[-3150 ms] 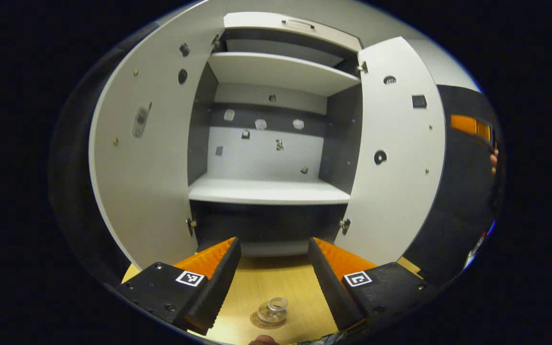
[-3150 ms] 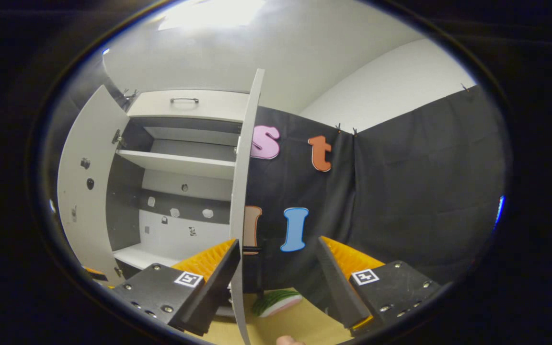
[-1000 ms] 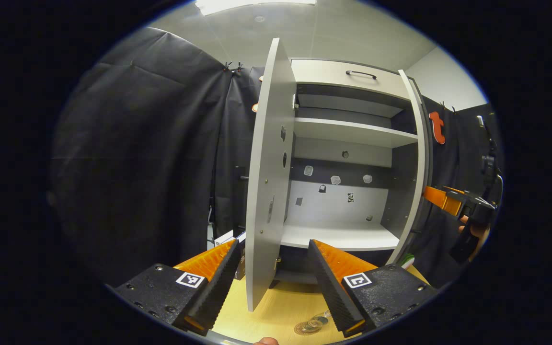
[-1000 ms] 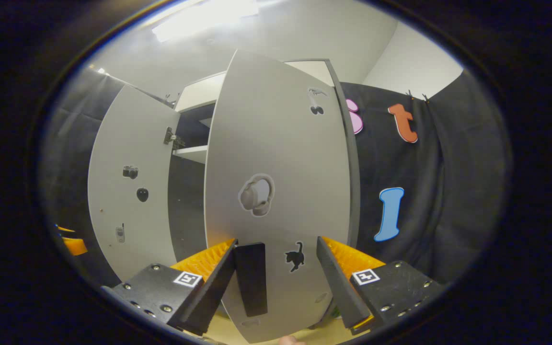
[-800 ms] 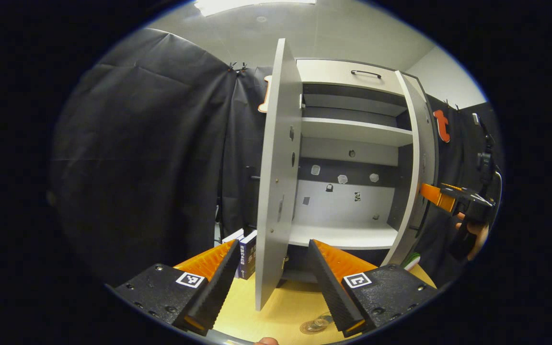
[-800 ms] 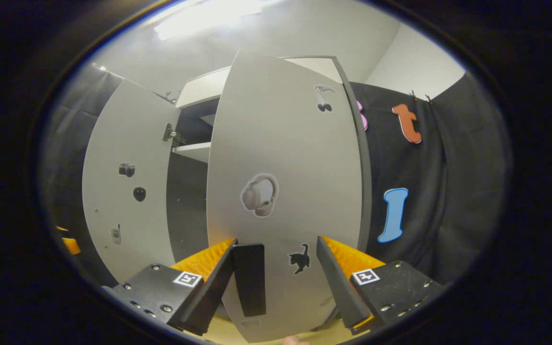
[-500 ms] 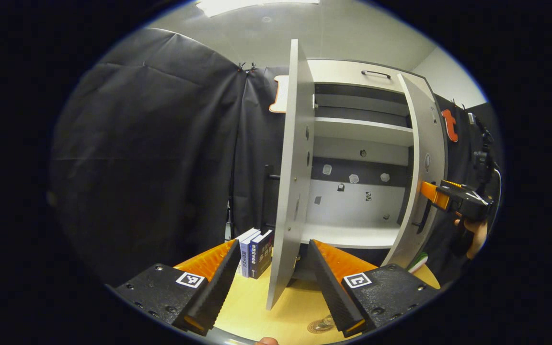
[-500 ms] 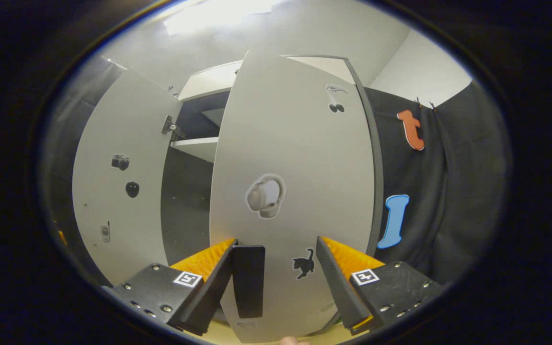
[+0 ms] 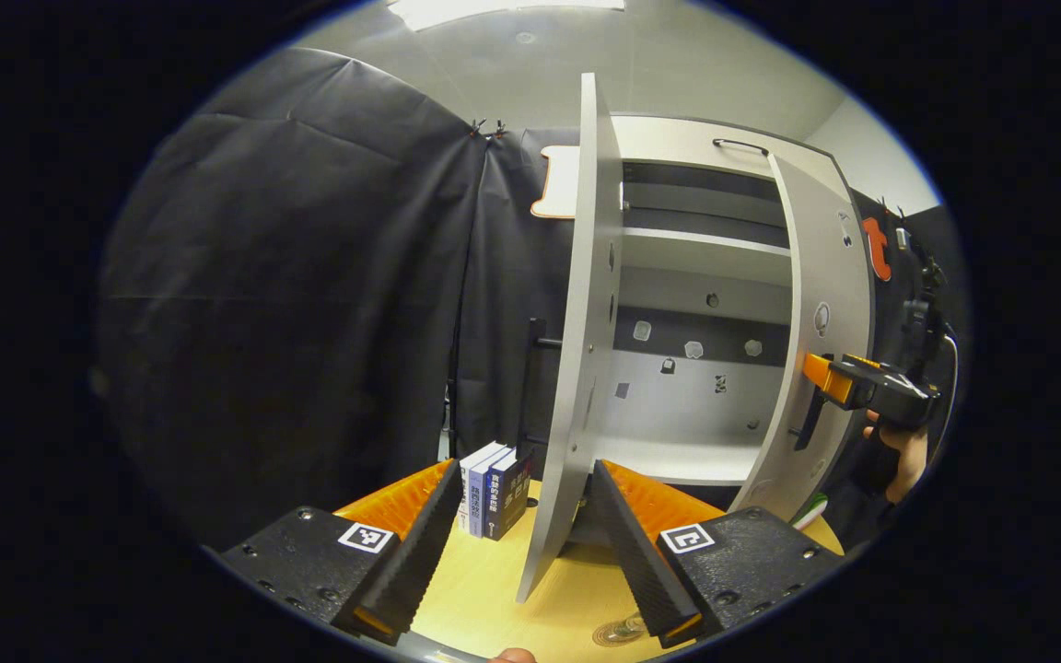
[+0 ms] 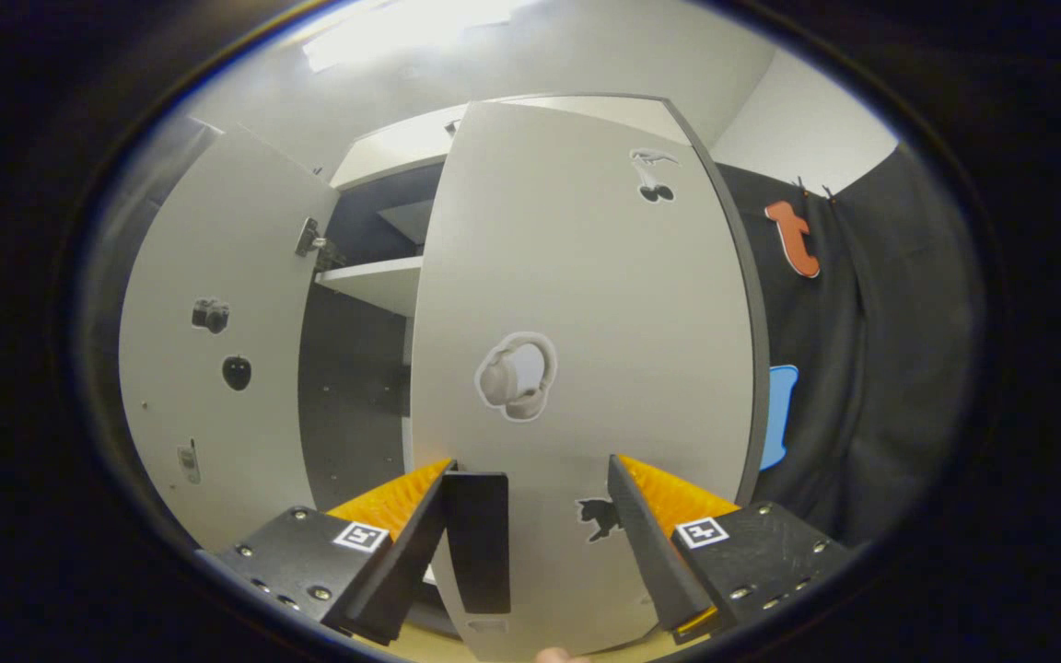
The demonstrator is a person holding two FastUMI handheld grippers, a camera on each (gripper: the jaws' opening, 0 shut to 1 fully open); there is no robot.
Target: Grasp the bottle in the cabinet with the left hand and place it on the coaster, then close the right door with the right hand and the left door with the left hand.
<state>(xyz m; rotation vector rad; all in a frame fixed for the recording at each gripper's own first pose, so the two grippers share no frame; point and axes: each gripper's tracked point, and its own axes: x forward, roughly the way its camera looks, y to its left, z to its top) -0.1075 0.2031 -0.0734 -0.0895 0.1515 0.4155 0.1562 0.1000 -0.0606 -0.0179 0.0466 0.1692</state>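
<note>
Black cloth hangs all round the booth, and a pale wooden surface (image 9: pixel 484 599) runs under the grey cabinet (image 9: pixel 678 161). From my left hand-held gripper (image 9: pixel 521 534), fingers spread wide and holding nothing, I'm looking at the left door (image 9: pixel 577 368) nearly edge-on, standing out between the two fingers with its lower corner just ahead of them. This view gives me the inside: white shelves (image 9: pixel 705 253), small stickers on the back panel. Books (image 9: pixel 494 493) stand upright on the surface to the left of that door, close against the cloth. Low down beside my right finger sits the coaster (image 9: pixel 613 633) with the clear bottle (image 9: pixel 630 622) on it, mostly hidden by the finger. Far right, my other hand (image 9: pixel 903 456) holds the right hand-held gripper (image 9: pixel 816 373) up against the right door (image 9: pixel 816 322).

Switching to the right gripper view: the right hand-held gripper (image 10: pixel 530 534) is wide open, gripping nothing, the right door's (image 10: pixel 577 368) outer face right in front, with headphone, cat and cherry stickers. Its dark handle (image 10: pixel 477 543) stands just beside my left finger; whether they touch I cannot tell. That door blocks most of the cabinet; a slice of shelf (image 10: pixel 383 281) shows in the gap, and beyond it the left door's (image 10: pixel 217 368) inner face.
</note>
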